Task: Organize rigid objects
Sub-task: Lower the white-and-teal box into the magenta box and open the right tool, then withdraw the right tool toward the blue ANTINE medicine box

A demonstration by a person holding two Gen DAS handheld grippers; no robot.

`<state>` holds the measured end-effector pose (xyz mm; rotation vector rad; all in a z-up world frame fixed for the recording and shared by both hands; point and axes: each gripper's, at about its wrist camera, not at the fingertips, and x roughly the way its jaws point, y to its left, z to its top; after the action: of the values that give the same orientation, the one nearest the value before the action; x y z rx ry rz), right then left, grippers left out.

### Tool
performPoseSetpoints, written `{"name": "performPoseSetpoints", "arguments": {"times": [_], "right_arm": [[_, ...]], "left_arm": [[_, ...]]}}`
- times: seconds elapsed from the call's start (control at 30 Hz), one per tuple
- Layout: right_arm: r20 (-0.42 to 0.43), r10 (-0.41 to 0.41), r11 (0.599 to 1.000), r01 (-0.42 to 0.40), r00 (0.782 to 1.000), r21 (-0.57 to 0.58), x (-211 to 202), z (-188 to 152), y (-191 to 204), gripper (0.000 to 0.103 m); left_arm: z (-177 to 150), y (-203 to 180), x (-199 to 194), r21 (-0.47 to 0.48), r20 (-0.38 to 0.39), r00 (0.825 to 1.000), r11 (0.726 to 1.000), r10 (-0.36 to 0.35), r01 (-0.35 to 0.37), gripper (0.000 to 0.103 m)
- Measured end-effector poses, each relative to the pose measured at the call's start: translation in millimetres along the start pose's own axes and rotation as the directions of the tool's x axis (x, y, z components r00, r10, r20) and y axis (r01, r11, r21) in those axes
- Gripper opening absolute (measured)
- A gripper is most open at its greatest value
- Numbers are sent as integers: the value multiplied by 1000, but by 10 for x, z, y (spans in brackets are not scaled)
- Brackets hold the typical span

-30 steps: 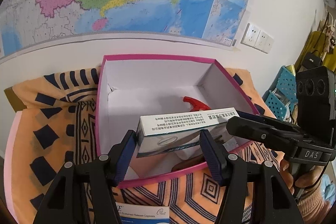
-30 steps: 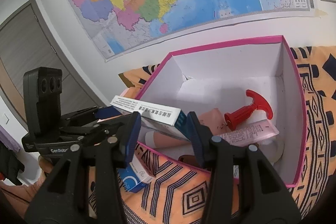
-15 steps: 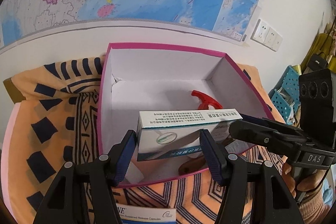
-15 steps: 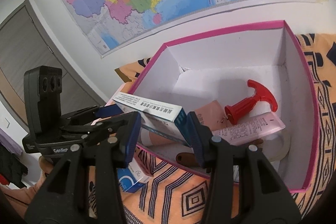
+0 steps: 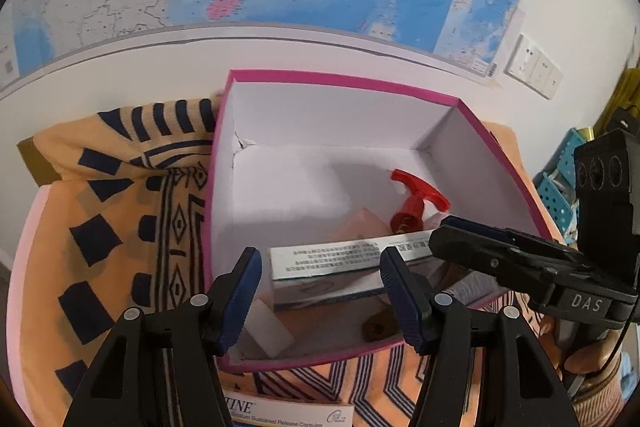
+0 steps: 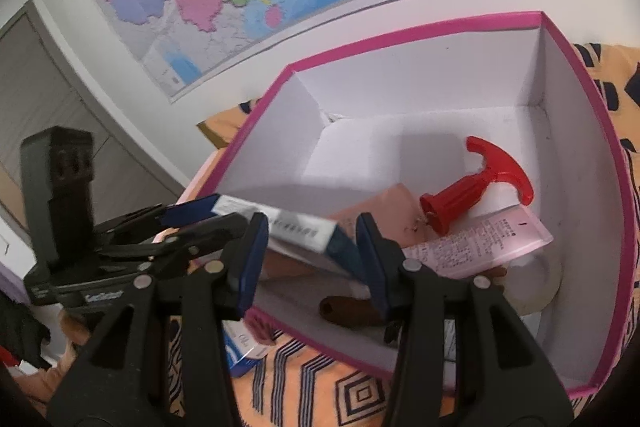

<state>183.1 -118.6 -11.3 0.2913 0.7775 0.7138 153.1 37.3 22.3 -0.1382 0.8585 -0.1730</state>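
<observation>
Over near wall of pink box [image 5: 340,81]: medicine carton [image 5: 340,259] clenched by right gripper [image 6: 312,239] | left gripper [image 5: 320,267] straddling same carton, grip impossible to tell | risk of tipping onto red-handled tool [image 6: 472,191] or snagging rim through uneven release

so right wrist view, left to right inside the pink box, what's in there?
white-and-blue carton → red T-handle tool → pink printed packet, lower, overlapping the tool's span; all in the pink box.
</observation>
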Motion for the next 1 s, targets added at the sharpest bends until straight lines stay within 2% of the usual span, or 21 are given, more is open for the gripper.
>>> {"name": "performPoseSetpoints", "arguments": {"times": [0.07, 0.17, 0.23, 0.33, 0.5, 0.63, 0.73, 0.83, 0.93, 1.0], "right_arm": [[6, -5, 1000, 5, 1000, 12, 4, 11, -33, 48], [17, -15, 1000, 15, 1000, 16, -37, 10, -60, 48], [27, -28, 1000, 28, 999, 5, -92, -16, -63, 48], [31, -54, 998, 55, 998, -24, -134, -47, -34, 48], [34, -38, 996, 41, 999, -76, -210, -106, 45, 48], [17, -44, 985, 46, 999, -168, -219, -181, 193, 49], [24, -12, 982, 17, 1000, -190, -275, -254, 273, 49], [35, 45, 970, -35, 998, -242, -402, -383, 423, 49], [16, 93, 950, -83, 996, -301, -479, -561, 588, 50], [-9, 112, 946, -110, 994, -304, -461, -683, 637, 54]], "left_arm": [[0, 0, -35, -6, 15, 1000, 1000, 9, -9, 62], [-20, -25, -147, 9, 67, 996, 998, 64, -65, 63], [-28, -32, -217, 15, 80, 996, 999, 46, -47, 64], [-37, -26, -287, 19, 103, 993, 998, 62, -64, 66], [-132, 19, -398, 18, 117, 992, 998, 50, -52, 66], [-236, 72, -515, 5, 136, 990, 999, 31, -32, 66], [-339, 128, -619, 5, 150, 989, 1000, 1, -2, 70], [-450, 188, -673, 20, 150, 989, 1000, 9, -12, 76], [-602, 286, -664, 24, 123, 992, 999, 29, -32, 76], [-709, 371, -598, 10, 87, 996, 999, 35, -36, 76]]}}
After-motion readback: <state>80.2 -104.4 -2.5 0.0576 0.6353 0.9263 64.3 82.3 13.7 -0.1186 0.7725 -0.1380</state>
